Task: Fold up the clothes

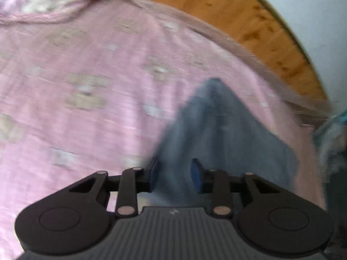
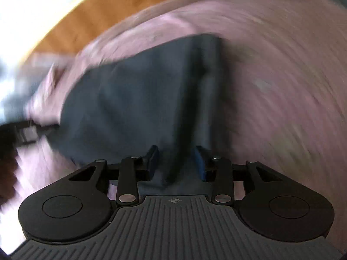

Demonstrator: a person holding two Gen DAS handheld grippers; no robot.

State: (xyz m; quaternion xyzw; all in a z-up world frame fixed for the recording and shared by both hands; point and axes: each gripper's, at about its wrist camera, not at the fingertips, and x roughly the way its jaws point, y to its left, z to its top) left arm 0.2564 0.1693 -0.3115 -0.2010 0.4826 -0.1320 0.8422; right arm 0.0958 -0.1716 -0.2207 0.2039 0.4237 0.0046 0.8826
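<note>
Evidently both grippers, left [image 1: 174, 176] & right [image 2: 176, 162], have jaws pinching grey cloth [image 2: 134, 99] on pink bedsheet [image 1: 86, 75]; soft, light, prob. slippery; hold edges, 12 o'clock.

Pink bedspread [image 2: 282, 86] smeared by motion blur, its print [image 1: 86, 91] unreadable, dark garment [image 2: 134, 99] edges soft — near end hidden behind tongs [image 2: 176, 162], grip on cloth unclear

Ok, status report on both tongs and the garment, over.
Left tongs and right tongs each have blue-grey garment between parted fingers. Garment bunched over pink bedsheet. Views blurred; nothing in the way.
</note>
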